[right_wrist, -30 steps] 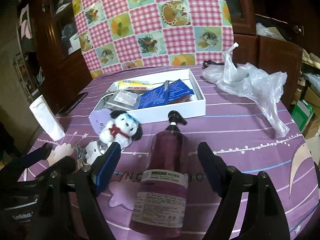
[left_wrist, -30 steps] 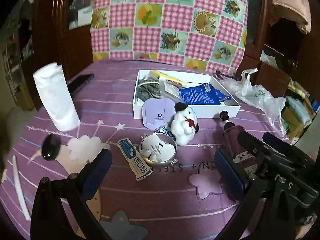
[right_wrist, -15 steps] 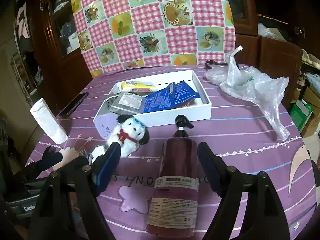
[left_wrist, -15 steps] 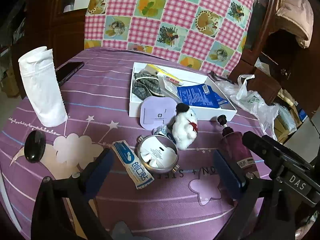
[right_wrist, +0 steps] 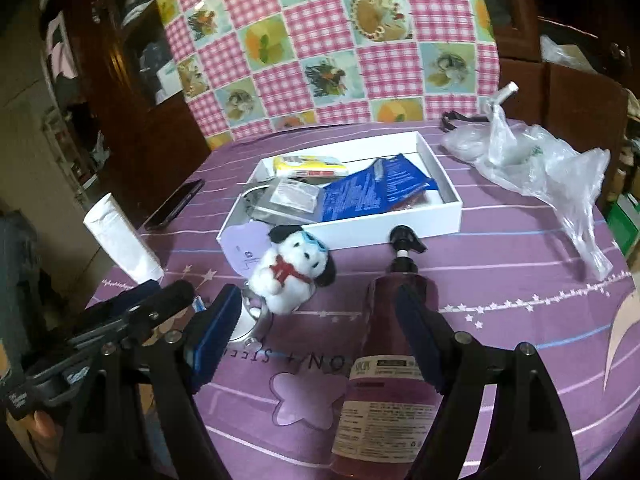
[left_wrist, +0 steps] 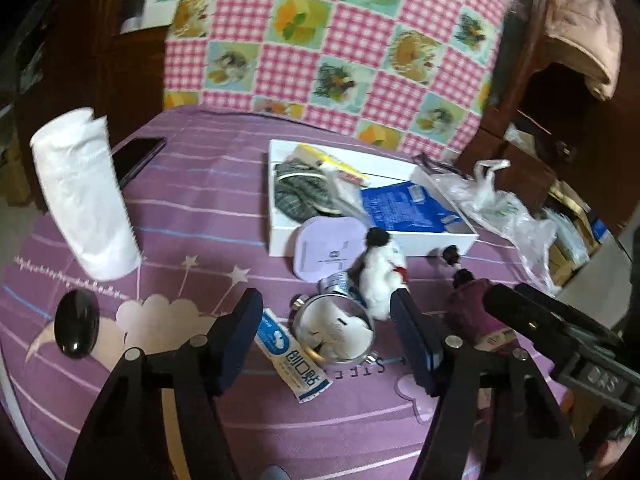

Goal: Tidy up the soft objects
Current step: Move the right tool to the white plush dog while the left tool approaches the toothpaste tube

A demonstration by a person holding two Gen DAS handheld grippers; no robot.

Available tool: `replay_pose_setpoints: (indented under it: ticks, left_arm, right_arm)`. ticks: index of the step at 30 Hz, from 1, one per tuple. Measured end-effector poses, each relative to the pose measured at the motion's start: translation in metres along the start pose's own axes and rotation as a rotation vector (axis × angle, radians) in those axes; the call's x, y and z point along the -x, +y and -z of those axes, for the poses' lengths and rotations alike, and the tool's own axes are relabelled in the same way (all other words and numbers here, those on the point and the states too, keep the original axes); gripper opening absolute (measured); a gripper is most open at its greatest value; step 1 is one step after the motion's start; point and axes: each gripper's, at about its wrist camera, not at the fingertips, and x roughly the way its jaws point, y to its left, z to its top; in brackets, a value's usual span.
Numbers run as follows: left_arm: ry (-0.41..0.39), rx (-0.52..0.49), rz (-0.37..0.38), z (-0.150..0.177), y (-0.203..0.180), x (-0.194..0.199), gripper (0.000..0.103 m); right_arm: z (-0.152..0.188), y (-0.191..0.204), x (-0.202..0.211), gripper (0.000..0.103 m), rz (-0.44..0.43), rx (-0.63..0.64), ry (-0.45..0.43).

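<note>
A small white plush dog [left_wrist: 380,276] [right_wrist: 294,270] with black ears and a red bow sits on the purple tablecloth, in front of a white box [left_wrist: 280,236] [right_wrist: 400,224]. My left gripper [left_wrist: 328,344] is open and empty, its jaws spread around a round metal tin [left_wrist: 336,330] and a blue-white packet [left_wrist: 292,360]. My right gripper [right_wrist: 316,328] is open and empty, just short of the plush dog, with a purple pump bottle [right_wrist: 392,344] lying under its right finger. The box holds a blue packet [right_wrist: 372,196], a yellow packet [right_wrist: 308,164] and grey fabric [left_wrist: 300,196].
A white paper roll [left_wrist: 84,192] [right_wrist: 124,240] stands at the left. A dark phone [left_wrist: 136,156], a black oval object [left_wrist: 76,330], a lilac card [left_wrist: 324,248] and a crumpled plastic bag [right_wrist: 540,168] lie on the table. A checkered cloth [left_wrist: 340,40] hangs behind.
My left gripper has moved forward and its jaws have narrowed around the tin. My right gripper has shifted left toward the plush dog, the bottle now under its right finger.
</note>
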Motion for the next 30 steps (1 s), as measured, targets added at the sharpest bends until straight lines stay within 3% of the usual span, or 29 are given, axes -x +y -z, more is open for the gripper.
replay_pose_setpoints:
  ticks: [2,7,11,14,21,30]
  left_arm:
    - [-0.009,-0.036,0.026,-0.002,-0.002,0.005,0.067]
    - [-0.027,-0.068,0.008,-0.008,0.007,0.012,0.068]
    - [0.026,-0.034,0.004,-0.011,0.021,0.002,0.068]
    - [0.06,0.001,0.003,-0.007,0.027,-0.008,0.068]
    - [0.101,0.061,0.03,-0.001,0.037,-0.024,0.07]
    - [0.149,0.109,0.042,0.0,0.043,-0.029,0.07]
  right_arm:
    - [-0.003,0.003,0.001,0.079,-0.009,0.009,0.006]
    - [-0.019,0.005,0.0,0.079,-0.093,-0.042,0.022]
    - [-0.029,0.01,-0.017,0.061,-0.095,-0.045,0.058]
    - [-0.03,0.007,-0.036,0.054,-0.13,-0.097,0.119]
    - [-0.024,0.005,-0.075,0.048,-0.149,-0.175,0.222]
    - [-0.019,0.011,-0.097,0.046,-0.124,-0.185,0.27]
